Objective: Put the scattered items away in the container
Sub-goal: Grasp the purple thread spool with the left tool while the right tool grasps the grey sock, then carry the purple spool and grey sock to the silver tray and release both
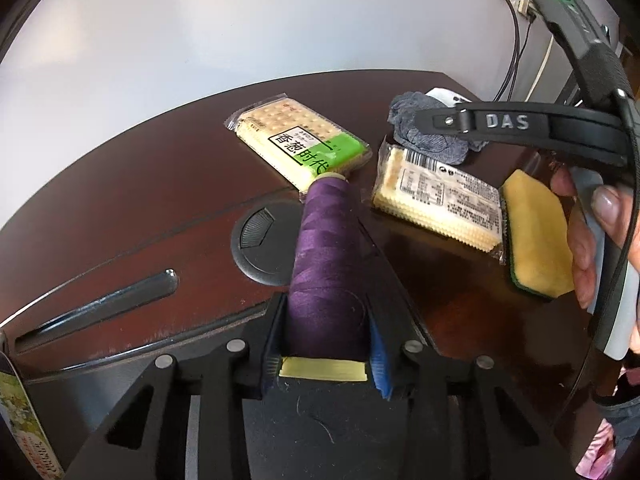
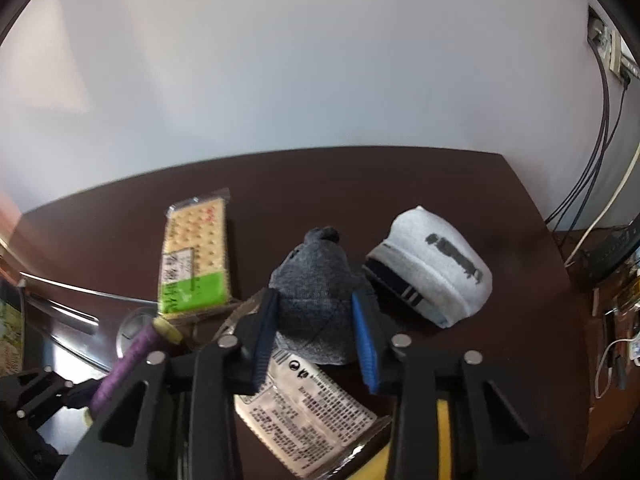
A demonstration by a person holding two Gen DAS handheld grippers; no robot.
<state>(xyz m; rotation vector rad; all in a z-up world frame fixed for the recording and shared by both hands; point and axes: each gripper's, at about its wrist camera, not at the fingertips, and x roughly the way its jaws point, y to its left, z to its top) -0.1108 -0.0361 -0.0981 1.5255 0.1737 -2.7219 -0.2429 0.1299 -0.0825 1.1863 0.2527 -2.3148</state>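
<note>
My left gripper point(image 1: 326, 328) is shut on a purple thread spool point(image 1: 326, 260) and holds it above the dark wooden table point(image 1: 140, 184). The spool also shows in the right wrist view point(image 2: 128, 360). My right gripper point(image 2: 316, 320) is open, with its jaws on either side of a rolled dark grey sock point(image 2: 316, 292), which also shows in the left wrist view point(image 1: 428, 132). A cracker pack with a green label point(image 1: 300, 144) point(image 2: 196, 264), a second cracker pack lying label-side up point(image 1: 436, 200) point(image 2: 304, 408), a yellow sponge point(image 1: 536, 236) and a rolled white sock point(image 2: 432, 268) lie on the table.
A round cable grommet point(image 1: 260, 240) and a groove point(image 1: 100, 308) are set in the table at the left. A white wall stands behind. Cables and a wall socket point(image 2: 604, 44) are at the right. The container is not in view.
</note>
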